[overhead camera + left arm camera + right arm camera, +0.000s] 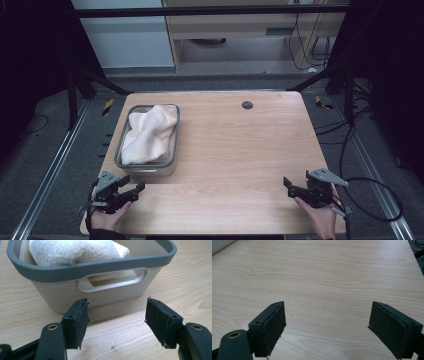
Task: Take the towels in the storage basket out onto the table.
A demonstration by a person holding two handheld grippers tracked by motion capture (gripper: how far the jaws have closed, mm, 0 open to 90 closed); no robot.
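A beige bin with a grey rim point(174, 146) stands on the left half of the wooden table, and a white towel point(148, 133) lies crumpled inside it. In the left gripper view the bin point(62, 293) shows its handle cut-out, with the towel point(75, 251) above the rim. My left gripper point(134, 191) rests at the table's front left corner, just in front of the bin, open with nothing between its pads point(116, 321). My right gripper point(288, 187) sits at the front right, open over bare wood point(327, 325).
The wooden table point(240, 150) has a small dark round grommet point(247, 105) near its back edge. Cables point(370, 200) trail on the floor to the right. Metal frame legs and rails flank the table.
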